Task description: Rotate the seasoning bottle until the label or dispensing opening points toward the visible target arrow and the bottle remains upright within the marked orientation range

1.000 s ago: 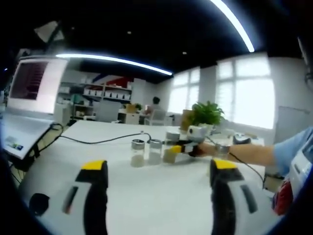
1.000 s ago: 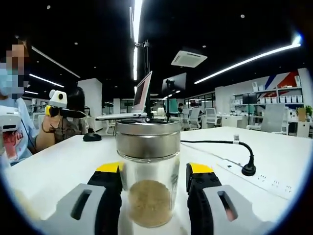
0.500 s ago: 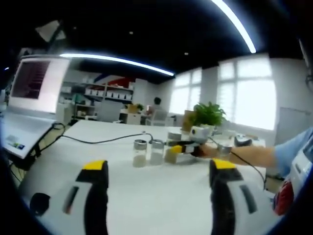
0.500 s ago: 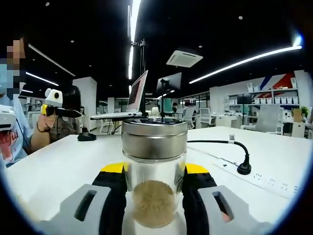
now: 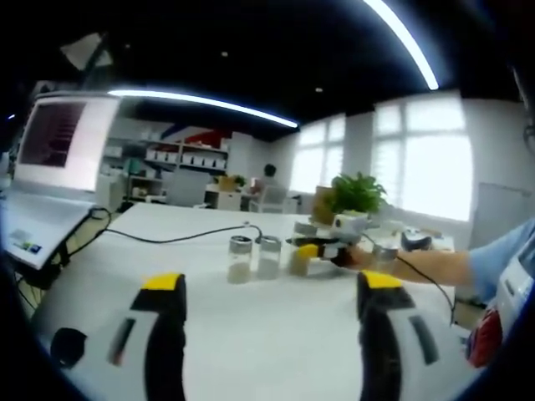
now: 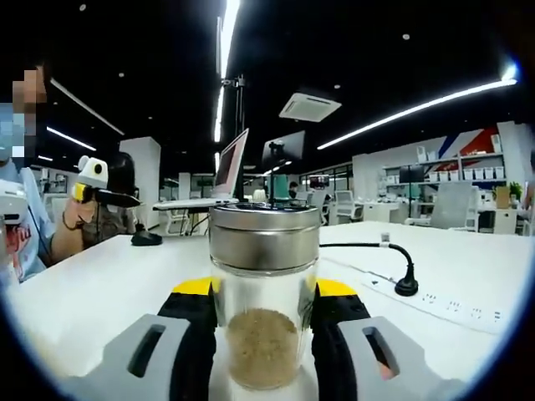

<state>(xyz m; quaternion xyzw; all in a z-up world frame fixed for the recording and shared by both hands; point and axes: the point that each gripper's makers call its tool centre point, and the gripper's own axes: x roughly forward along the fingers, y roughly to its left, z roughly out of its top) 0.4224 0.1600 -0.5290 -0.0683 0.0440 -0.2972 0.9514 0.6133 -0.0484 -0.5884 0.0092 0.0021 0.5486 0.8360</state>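
The right gripper [image 6: 261,330] is clamping the upright seasoning bottle [image 6: 262,294] for turning; the left gripper [image 5: 266,322] is idling open, near.

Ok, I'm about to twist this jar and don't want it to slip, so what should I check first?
1. Right gripper shut on the glass seasoning bottle with metal lid: ok.
2. Bottle upright: ok.
3. Target arrow visible: cannot tell.
4. Label or opening direction: cannot tell.
5. Left gripper open and apart from the two other glass jars: ok.
6. Black cable on the white table clear of the bottle: ok.
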